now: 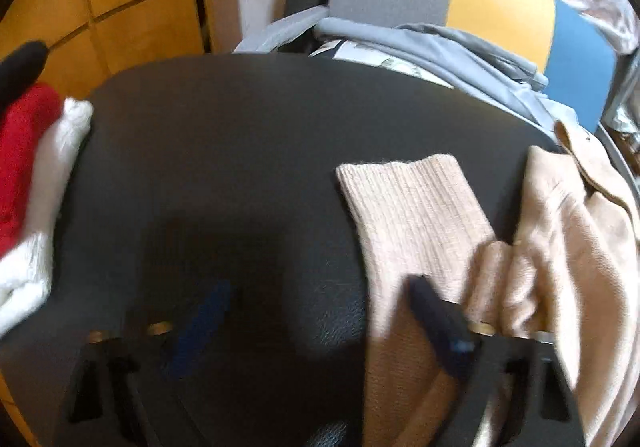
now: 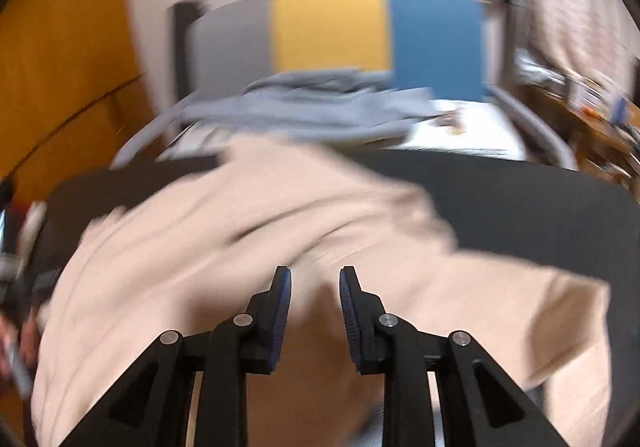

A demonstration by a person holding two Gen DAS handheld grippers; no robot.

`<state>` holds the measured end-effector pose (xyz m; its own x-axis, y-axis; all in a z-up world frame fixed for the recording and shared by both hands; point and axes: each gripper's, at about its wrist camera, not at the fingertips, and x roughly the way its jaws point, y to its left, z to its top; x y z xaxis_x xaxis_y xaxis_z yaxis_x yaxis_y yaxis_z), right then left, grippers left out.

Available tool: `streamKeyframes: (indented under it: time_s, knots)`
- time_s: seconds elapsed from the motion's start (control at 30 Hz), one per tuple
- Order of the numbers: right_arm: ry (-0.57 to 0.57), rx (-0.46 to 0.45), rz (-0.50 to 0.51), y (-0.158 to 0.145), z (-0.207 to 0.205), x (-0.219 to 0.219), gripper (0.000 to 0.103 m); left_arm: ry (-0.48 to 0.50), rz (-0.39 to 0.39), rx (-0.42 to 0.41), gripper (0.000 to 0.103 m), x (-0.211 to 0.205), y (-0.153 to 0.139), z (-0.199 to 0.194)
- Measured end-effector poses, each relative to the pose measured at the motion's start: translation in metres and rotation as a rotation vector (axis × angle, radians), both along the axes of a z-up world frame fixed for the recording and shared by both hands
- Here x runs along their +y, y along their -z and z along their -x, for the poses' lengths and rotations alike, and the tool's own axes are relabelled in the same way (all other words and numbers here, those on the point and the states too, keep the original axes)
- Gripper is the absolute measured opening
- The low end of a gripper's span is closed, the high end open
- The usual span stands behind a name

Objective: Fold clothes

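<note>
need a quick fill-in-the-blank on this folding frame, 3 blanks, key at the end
1. The knit sweater lying on the dark table is ____ in colour.
2. The right gripper has its jaws ____, with nothing between them.
3. At the table's left edge, a red garment lies beside a ____ one.

Missing words: beige; open; white

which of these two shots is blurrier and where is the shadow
Right wrist view: heavy motion smear across the beige sweater and chair, though the right claw stays sharp. Left wrist view: sharper, a dark shadow on the black table near the left claw.
</note>
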<state>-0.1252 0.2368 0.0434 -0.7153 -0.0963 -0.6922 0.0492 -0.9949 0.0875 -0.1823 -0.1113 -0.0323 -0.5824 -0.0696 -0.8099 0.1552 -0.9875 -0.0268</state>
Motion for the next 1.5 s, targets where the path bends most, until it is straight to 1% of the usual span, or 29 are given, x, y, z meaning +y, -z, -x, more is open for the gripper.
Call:
streamKeyframes:
  time_s: [0.03, 0.07, 0.1, 0.17, 0.2, 0.23, 0.3, 0.33, 0.37, 0.43, 0.47, 0.5, 0.53, 0.57, 0.63, 0.67, 0.7, 0.73, 0.77, 0.8, 1.17, 1.23, 1.4, 1.47, 1.5]
  knots:
    - [-0.029, -0.01, -0.007, 0.005, -0.006, -0.015, 0.025, 0.03, 0.008, 0.003, 0.043, 0.005, -0.002, 0.0]
    - [-0.056, -0.019, -0.015, 0.01, -0.012, -0.029, 0.025, 0.057, 0.017, -0.001, 0.013, 0.009, -0.004, 0.001]
    - [-0.059, -0.035, -0.045, 0.016, -0.013, -0.037, 0.025, 0.08, 0.029, -0.006, 0.005, 0.013, -0.007, 0.001]
    - [-0.043, -0.103, -0.112, 0.039, -0.012, -0.053, 0.025, 0.115, 0.041, -0.013, 0.005, 0.017, -0.014, 0.002]
    - [-0.038, -0.105, -0.112, 0.046, -0.014, -0.055, 0.025, 0.11, 0.016, -0.01, 0.005, 0.011, -0.019, 0.002]
    - [-0.033, -0.088, -0.103, 0.043, -0.019, -0.053, 0.026, 0.105, -0.008, -0.007, 0.004, 0.006, -0.024, 0.002]
    - [-0.018, -0.092, -0.078, 0.042, -0.024, -0.049, 0.027, 0.095, -0.057, -0.006, 0.004, -0.005, -0.033, 0.004]
    - [-0.015, -0.092, -0.065, 0.042, -0.025, -0.047, 0.027, 0.092, -0.08, -0.019, 0.005, -0.008, -0.033, 0.01]
    - [-0.015, -0.089, -0.072, 0.042, -0.027, -0.049, 0.027, 0.089, -0.104, -0.031, 0.006, -0.011, -0.033, 0.015]
    - [-0.014, -0.085, -0.107, 0.042, -0.034, -0.056, 0.027, 0.082, -0.15, -0.056, 0.012, -0.017, -0.033, 0.026]
    - [-0.013, -0.081, -0.138, 0.041, -0.036, -0.06, 0.027, 0.078, -0.174, -0.068, 0.032, -0.02, -0.033, 0.031]
    - [-0.012, -0.078, -0.168, 0.04, -0.037, -0.064, 0.027, 0.075, -0.197, -0.081, 0.068, -0.023, -0.033, 0.037]
    - [-0.009, -0.073, -0.197, 0.039, -0.042, -0.069, 0.027, 0.071, -0.221, -0.093, 0.086, -0.027, -0.033, 0.042]
    - [-0.01, -0.071, -0.21, 0.041, -0.033, -0.069, 0.027, 0.067, -0.236, -0.096, 0.1, -0.028, -0.032, 0.046]
    - [-0.012, -0.069, -0.22, 0.044, -0.022, -0.064, 0.027, 0.062, -0.216, -0.075, 0.099, -0.024, -0.03, 0.045]
    - [-0.012, -0.069, -0.219, 0.045, -0.02, -0.059, 0.028, 0.051, -0.196, -0.055, 0.092, -0.029, -0.038, 0.043]
    - [-0.013, -0.069, -0.211, 0.046, -0.018, -0.056, 0.028, 0.04, -0.176, -0.035, 0.064, -0.033, -0.046, 0.041]
    - [-0.014, -0.07, -0.202, 0.046, -0.019, -0.055, 0.028, 0.029, -0.155, -0.014, 0.063, -0.037, -0.054, 0.039]
    - [-0.014, -0.071, -0.193, 0.046, -0.019, -0.053, 0.028, 0.017, -0.135, 0.006, 0.034, -0.042, -0.062, 0.037]
    - [-0.014, -0.071, -0.184, 0.047, -0.018, -0.052, 0.028, 0.006, -0.115, 0.026, 0.014, -0.046, -0.071, 0.035]
    - [-0.014, -0.069, -0.173, 0.048, -0.02, -0.053, 0.028, -0.117, 0.108, 0.25, 0.014, -0.094, -0.159, 0.013]
    - [-0.013, -0.068, -0.172, 0.048, -0.02, -0.054, 0.028, -0.171, 0.144, 0.272, 0.014, -0.113, -0.172, 0.009]
    - [-0.013, -0.069, -0.182, 0.048, -0.02, -0.057, 0.028, -0.359, 0.252, 0.258, 0.014, -0.176, -0.18, -0.005]
    - [-0.013, -0.069, -0.187, 0.048, -0.02, -0.057, 0.028, -0.384, 0.255, 0.17, 0.016, -0.191, -0.163, -0.005]
    - [-0.014, -0.071, -0.185, 0.048, -0.02, -0.057, 0.028, -0.387, 0.251, 0.122, 0.02, -0.196, -0.154, -0.006]
